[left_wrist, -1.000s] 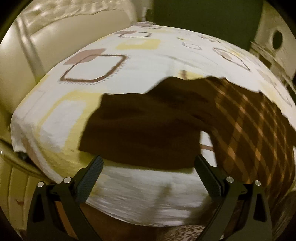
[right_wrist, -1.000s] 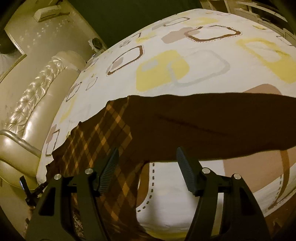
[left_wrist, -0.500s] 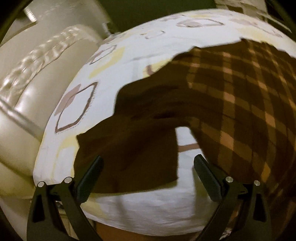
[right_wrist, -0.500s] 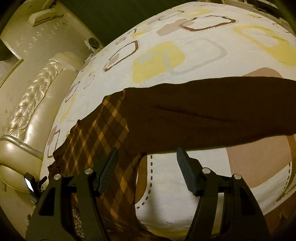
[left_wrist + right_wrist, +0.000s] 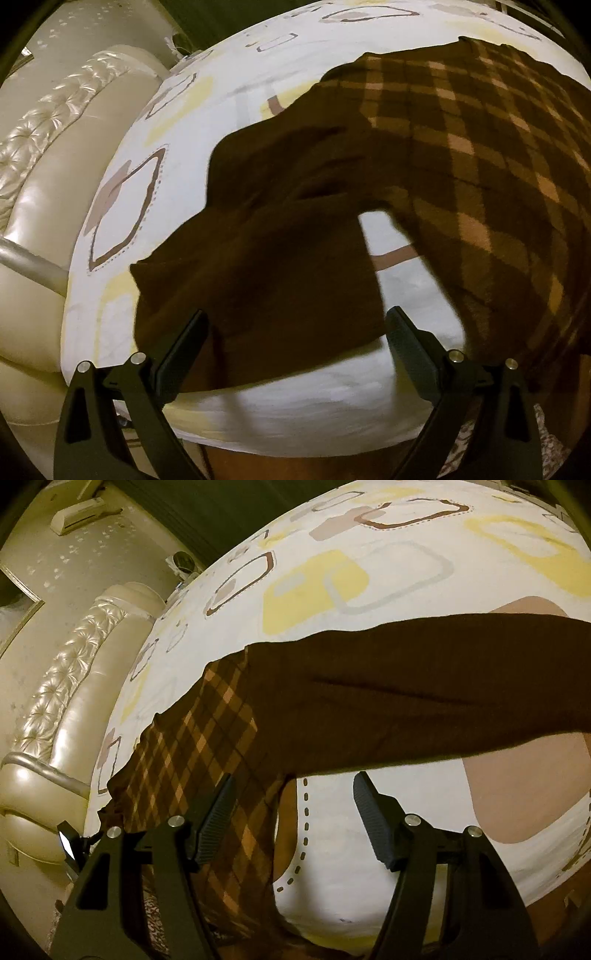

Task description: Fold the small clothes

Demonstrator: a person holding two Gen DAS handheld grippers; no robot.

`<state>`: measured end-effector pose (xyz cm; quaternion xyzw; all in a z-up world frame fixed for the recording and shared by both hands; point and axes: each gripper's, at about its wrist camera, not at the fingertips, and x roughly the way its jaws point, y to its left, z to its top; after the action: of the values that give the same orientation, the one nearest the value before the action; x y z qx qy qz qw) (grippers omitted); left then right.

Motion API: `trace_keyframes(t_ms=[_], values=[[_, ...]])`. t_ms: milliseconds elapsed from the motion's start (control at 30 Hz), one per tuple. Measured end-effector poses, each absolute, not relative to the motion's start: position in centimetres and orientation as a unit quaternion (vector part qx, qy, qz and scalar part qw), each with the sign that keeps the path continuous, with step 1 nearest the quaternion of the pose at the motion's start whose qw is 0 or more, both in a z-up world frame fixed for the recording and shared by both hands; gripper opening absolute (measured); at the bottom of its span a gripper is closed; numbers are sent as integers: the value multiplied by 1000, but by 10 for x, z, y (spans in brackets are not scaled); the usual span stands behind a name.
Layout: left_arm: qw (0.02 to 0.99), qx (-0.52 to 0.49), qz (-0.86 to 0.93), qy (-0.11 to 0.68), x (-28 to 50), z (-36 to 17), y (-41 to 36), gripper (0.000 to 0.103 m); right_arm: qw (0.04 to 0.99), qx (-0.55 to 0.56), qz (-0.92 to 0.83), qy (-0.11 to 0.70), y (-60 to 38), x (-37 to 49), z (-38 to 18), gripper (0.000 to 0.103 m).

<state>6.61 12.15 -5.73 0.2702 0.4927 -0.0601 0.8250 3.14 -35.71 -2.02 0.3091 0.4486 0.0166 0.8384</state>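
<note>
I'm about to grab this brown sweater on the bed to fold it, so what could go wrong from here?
The left gripper, its jaws just narrowing, straddles the plain sleeve near the bed edge; it may pinch the bedsheet too. The right gripper is open over the armpit, so it could bunch the argyle body with the other sleeve.

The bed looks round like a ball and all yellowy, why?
In both wrist views a fisheye lens bends the flat bed into a dome, and dim warm light tints it yellow. The left wrist view is slightly blurred; glare shines on the padded headboard.
</note>
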Motion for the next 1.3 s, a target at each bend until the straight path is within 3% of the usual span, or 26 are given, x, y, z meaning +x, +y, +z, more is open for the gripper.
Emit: trace_keyframes(t_ms=[67,100,167,300,800,1267,1300], values=[[821,252,-76,506,69,-58,123,56,838,310,16,450,-356,31,-21,66],[819,235,-89,516,72,-57,123,48,837,310,15,451,-355,31,-22,66],[816,254,-100,510,68,-58,117,39,836,309,14,453,-354,31,-24,66],[813,267,-100,507,63,-54,111,12,835,307,15,456,-351,32,-25,66],[882,42,-21,469,72,39,241,11,832,305,17,463,-344,34,-28,66],[869,-83,162,461,80,42,391,11,827,304,9,473,-333,37,-38,66],[868,-85,169,459,78,44,397,7,826,305,8,473,-332,38,-39,66]])
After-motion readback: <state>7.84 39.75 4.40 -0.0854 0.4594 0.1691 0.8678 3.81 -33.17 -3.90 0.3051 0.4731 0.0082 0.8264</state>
